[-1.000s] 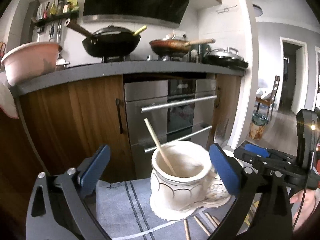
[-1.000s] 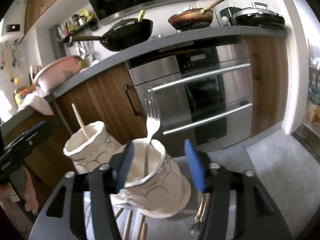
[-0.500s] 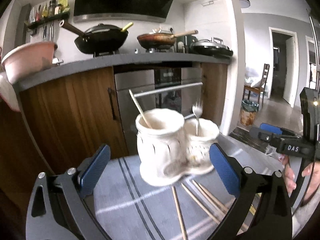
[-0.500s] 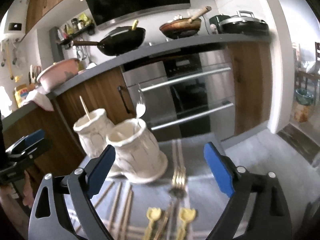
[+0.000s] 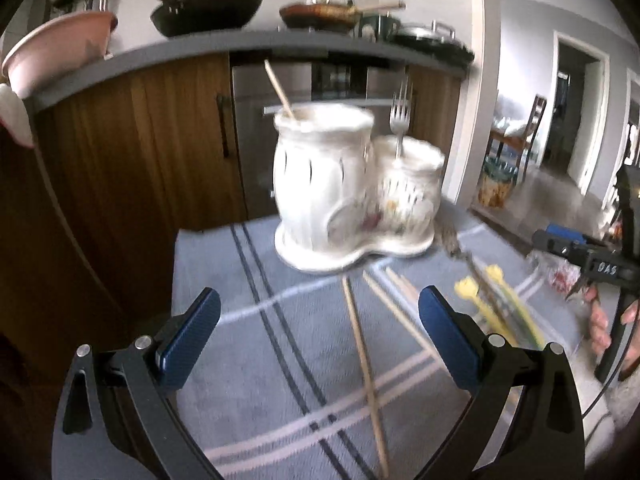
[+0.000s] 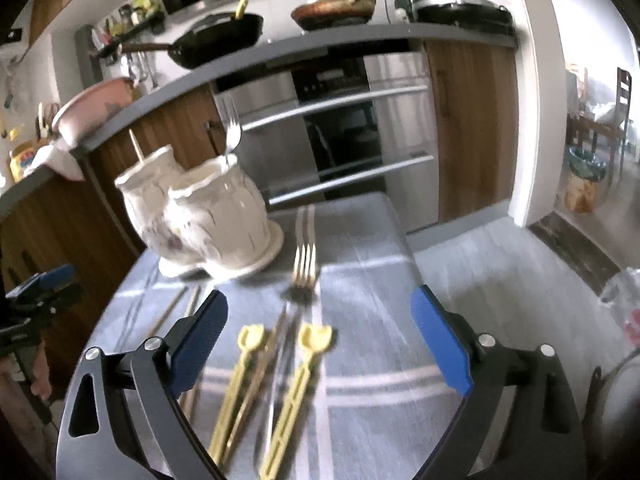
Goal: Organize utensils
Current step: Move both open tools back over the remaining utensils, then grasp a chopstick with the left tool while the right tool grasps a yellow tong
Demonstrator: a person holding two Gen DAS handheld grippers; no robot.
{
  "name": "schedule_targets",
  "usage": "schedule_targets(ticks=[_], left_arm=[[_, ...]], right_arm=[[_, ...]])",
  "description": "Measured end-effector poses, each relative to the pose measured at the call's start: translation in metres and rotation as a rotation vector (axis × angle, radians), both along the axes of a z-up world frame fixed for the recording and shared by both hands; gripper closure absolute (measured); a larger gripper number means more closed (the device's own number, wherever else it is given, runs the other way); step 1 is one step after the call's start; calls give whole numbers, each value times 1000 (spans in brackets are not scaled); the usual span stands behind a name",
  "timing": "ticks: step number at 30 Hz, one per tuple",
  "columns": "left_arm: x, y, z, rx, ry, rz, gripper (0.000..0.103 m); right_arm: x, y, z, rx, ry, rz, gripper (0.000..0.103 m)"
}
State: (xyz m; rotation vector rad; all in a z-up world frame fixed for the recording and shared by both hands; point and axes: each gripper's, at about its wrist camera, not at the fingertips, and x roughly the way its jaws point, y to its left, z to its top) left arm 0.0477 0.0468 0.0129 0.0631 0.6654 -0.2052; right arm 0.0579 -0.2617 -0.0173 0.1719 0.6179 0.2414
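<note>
A white ceramic double holder stands on a grey striped cloth. One wooden chopstick leans in its taller cup and a metal fork stands in the lower cup. Loose chopsticks lie on the cloth in front of my left gripper, which is open and empty. My right gripper is open above a lying fork and two yellow-handled utensils, holding nothing.
Behind the table runs a kitchen counter with pans, a pink bowl and an oven beneath. A hand holding the other gripper shows at the right edge of the left wrist view. The table's right edge drops to the floor.
Both grippers have pulled back and tilted down from the holder, so the cloth and lying utensils have come into view. The right gripper's jaws widened, leaving the fork standing in the cup.
</note>
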Motion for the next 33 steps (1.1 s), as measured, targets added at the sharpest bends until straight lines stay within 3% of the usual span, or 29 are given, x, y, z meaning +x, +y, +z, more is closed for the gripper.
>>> schedule_targets(ticks=[12, 20, 22, 27, 33], left_arm=[[14, -15, -45, 110, 205, 0, 5], [15, -23, -58, 169, 249, -8, 5], [15, -23, -58, 172, 248, -7, 5], [17, -23, -62, 191, 268, 6, 5], [18, -23, -65, 187, 289, -1, 6]], right_arm=[[-3, 5, -30, -113, 127, 1, 10], [-4, 10, -37, -149, 164, 20, 11], [-5, 13, -37, -158, 165, 29, 17], [-4, 20, -37, -170, 194, 46, 47], [-2, 25, -38, -121, 234, 84, 67]])
